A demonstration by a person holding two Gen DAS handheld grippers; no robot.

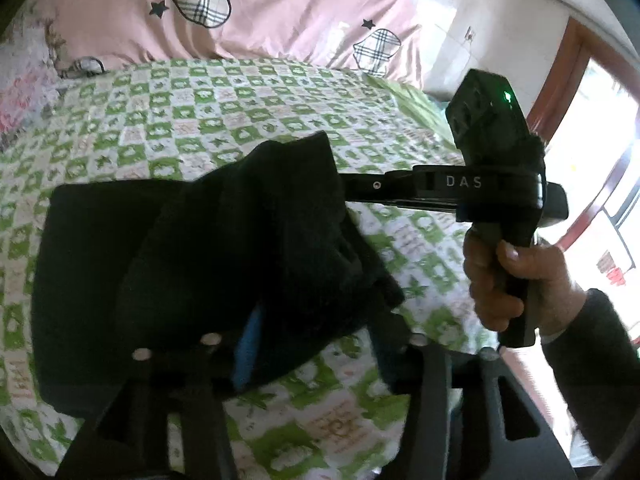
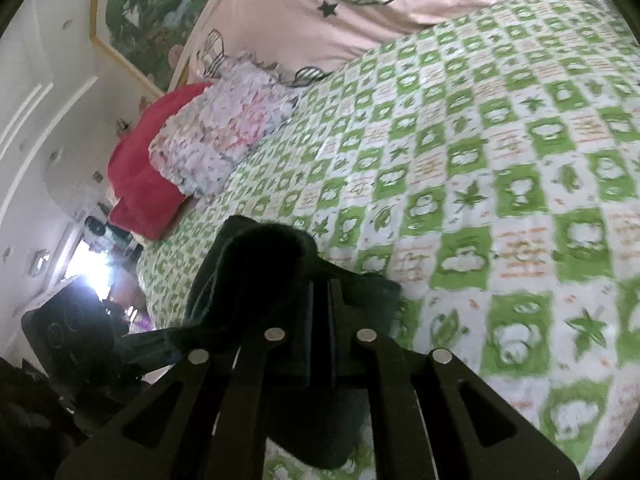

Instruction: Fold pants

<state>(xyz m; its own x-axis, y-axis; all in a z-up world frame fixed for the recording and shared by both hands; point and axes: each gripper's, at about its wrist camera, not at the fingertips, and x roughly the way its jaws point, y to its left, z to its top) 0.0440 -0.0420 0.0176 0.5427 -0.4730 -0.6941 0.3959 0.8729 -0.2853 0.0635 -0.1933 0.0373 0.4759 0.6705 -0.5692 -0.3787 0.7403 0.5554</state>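
Right gripper (image 2: 320, 300) clamped on black pants (image 1: 180, 260) | left gripper (image 1: 312, 344) open, releasing fold | bed (image 1: 240, 100)

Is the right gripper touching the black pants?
Touching. The right wrist view shows the right gripper with jaws shut on a fold of the black pants.

Pants (image 1: 160, 264) lay on bedspread (image 1: 224, 112). Quilt (image 1: 240, 12) behind bedspread. Right gripper (image 1: 360, 188) reached into pants from right; left gripper (image 1: 316, 344) before pants.
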